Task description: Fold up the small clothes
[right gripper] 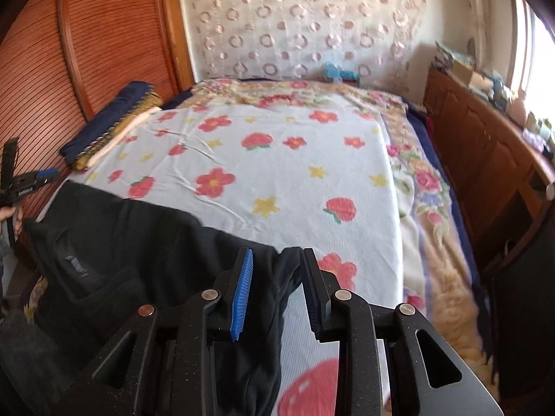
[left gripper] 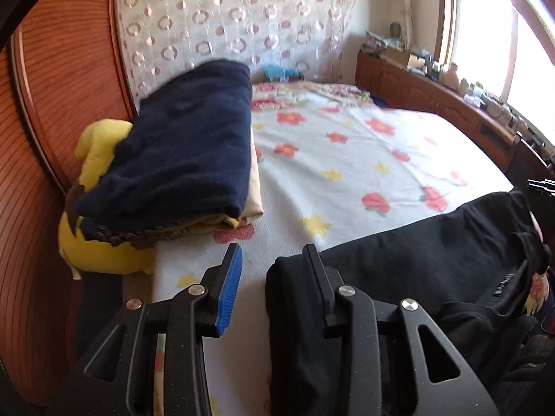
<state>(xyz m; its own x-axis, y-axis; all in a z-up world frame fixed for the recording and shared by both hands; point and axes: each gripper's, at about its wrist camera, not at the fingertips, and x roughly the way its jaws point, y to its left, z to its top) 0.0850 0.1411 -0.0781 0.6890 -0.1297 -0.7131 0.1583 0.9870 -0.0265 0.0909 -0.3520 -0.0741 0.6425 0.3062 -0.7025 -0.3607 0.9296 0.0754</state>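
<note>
This is a bedroom in a home: a bed (right gripper: 295, 159) covered with a white flowered sheet fills the middle of both views, with a lace curtain (right gripper: 298, 20) hanging behind it at the top of the frame. A ribbed wooden panel (left gripper: 69, 69) runs up the left side, and beside it lie a stack of folded laundry (left gripper: 187, 145) and a yellow plush toy (left gripper: 100, 253). Along the right edge, a long wooden cabinet (right gripper: 485, 152) crowded with small household items stands under a bright window (left gripper: 485, 27).
</note>
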